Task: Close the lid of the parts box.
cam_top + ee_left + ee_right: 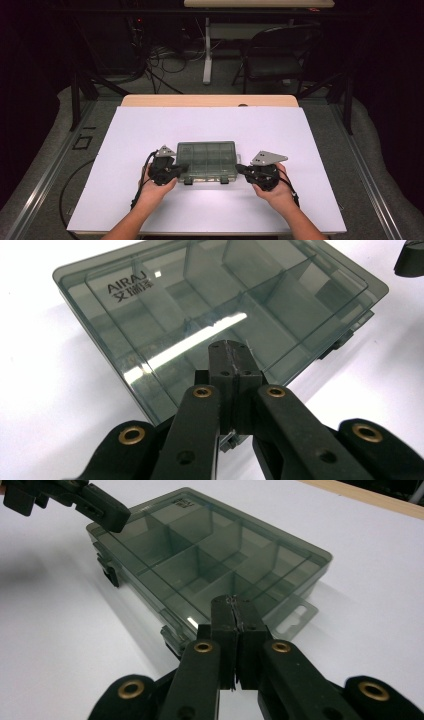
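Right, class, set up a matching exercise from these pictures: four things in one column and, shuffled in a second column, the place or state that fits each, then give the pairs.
Things:
1. compartment box
2. left gripper
3. right gripper
4. folding chair

Places or states:
A. on the floor beyond the table's far edge
B. jaws shut, at the box's right end
C. smoky clear plastic, lid closed, lying on the white sheet
D. jaws shut, at the box's left end

Pairs: 1-C, 2-D, 3-B, 4-A
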`<state>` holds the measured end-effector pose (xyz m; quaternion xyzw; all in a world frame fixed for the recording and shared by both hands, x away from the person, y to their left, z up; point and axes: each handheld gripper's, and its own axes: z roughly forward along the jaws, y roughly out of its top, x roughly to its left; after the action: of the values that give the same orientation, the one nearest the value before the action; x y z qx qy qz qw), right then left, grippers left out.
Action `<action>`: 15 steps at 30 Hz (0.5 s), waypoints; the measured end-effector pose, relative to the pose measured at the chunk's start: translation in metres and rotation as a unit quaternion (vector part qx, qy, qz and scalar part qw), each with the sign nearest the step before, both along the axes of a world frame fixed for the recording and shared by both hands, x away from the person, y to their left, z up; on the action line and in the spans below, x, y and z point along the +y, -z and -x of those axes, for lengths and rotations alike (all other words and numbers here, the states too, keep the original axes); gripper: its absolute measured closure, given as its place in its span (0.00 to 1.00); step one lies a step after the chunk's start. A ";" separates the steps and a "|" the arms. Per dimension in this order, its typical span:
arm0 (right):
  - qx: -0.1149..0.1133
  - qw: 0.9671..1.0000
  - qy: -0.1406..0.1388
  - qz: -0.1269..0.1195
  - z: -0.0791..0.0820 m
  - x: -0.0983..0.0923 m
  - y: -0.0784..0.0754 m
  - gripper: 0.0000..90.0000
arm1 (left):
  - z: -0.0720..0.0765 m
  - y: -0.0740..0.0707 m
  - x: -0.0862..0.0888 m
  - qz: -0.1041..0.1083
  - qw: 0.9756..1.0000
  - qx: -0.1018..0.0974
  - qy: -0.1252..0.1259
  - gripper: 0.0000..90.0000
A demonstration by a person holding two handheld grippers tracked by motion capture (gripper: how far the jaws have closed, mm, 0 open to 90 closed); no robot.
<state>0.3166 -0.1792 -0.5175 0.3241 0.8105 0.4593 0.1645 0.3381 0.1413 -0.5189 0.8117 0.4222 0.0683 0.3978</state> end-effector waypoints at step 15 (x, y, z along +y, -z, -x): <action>0.015 1.000 -0.017 0.022 -0.004 0.010 0.012 0.99 | 0.001 0.002 0.001 0.009 1.000 -0.003 -0.002 1.00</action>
<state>0.3202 -0.1696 -0.5294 0.3131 0.8282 0.4393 0.1518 0.3371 0.1422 -0.5206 0.8071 0.4232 0.0672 0.4061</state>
